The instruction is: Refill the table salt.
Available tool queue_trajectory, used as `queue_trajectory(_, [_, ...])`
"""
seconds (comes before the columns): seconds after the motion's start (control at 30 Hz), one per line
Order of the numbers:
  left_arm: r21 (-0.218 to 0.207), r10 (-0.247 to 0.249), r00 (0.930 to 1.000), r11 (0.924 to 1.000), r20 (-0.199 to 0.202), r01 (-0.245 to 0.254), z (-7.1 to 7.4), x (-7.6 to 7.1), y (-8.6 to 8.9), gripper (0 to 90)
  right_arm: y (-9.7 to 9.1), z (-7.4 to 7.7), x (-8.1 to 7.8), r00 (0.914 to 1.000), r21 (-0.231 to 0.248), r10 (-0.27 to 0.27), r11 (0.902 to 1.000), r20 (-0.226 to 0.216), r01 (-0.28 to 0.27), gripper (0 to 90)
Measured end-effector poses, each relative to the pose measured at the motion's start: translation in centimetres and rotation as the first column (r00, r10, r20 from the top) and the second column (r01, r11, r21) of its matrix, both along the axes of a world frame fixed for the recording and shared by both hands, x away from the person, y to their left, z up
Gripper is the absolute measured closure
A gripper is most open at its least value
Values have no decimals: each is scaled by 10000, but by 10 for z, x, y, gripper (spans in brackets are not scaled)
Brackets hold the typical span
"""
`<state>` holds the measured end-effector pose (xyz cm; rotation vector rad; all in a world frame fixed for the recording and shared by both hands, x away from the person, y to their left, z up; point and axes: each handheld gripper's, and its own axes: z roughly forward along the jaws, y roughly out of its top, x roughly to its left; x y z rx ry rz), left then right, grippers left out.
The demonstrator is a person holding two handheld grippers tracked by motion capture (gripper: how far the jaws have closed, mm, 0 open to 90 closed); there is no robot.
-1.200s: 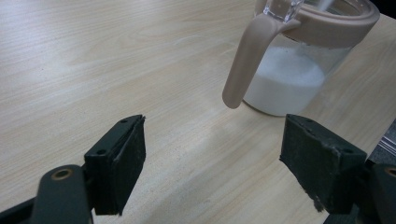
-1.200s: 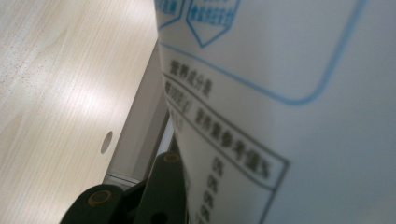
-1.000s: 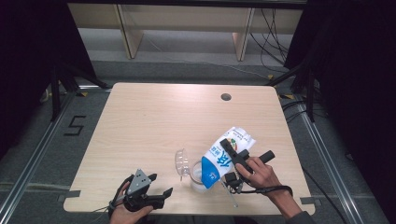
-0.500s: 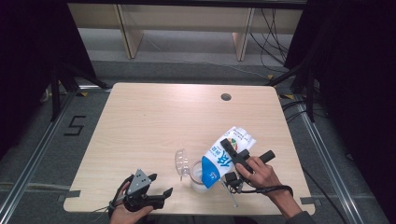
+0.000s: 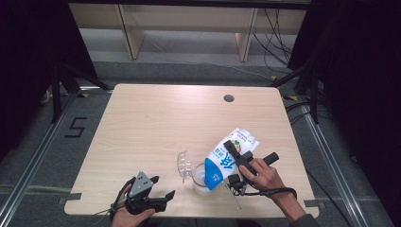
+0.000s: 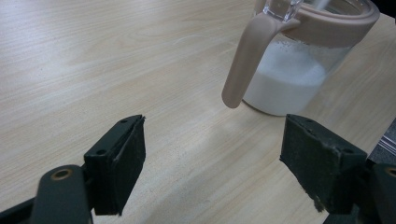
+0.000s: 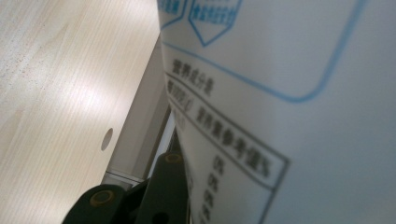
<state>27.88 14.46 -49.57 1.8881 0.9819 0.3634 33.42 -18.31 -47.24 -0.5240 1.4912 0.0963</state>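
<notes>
- high view: the right gripper point(image 5: 236, 158) holds a blue-and-white milk carton point(image 5: 229, 158), fingers clamped on its sides. the carton's long axis is tilted, its base up and away toward the far right of the bench point(image 5: 156, 123), its top end down over the mouth of a clear pitcher point(image 5: 202, 178) that stands near the front edge. a clear lid point(image 5: 183, 164) lies just beside the pitcher on its left. the left gripper point(image 5: 163, 197) rests low at the front left, fingers spread wide and empty, apart from the pitcher, which lies to its right.
- left gripper view: the pitcher point(image 6: 303, 56) stands ahead and to the right of the open fingers point(image 6: 122, 163), its pink handle point(image 6: 245, 60) hanging toward them, white milk filling the lower part. nothing is between the fingers.
- right gripper view: the carton's printed side point(image 7: 289, 116) presses close against the one finger point(image 7: 163, 191) that shows, so the grip looks firm. i judge that the pour depends on keeping the carton's low end over the pitcher mouth; the right hand carries that, while the left is the nearer one to steady the handle.
</notes>
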Motion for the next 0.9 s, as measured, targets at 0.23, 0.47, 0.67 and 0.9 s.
queue_trajectory(0.23, [83,34,10000,10000,-8,-34,1,-1,0,216,0,-2,0,9999,-75,-25,10000,-148,24,774])
queue_trajectory(0.47, [47,1,10000,10000,-14,-1,0,0,0,216,0,-1,0,9998,-115,-78,9999,-182,76,775])
queue_trajectory(0.67, [57,6,10000,10000,-21,-6,0,0,1,216,0,0,0,9999,-27,1,10000,-160,-1,775])
queue_trajectory(0.9, [37,11,10000,10000,-1,-11,0,0,1,216,1,0,-1,9995,6,-70,10000,-319,70,775])
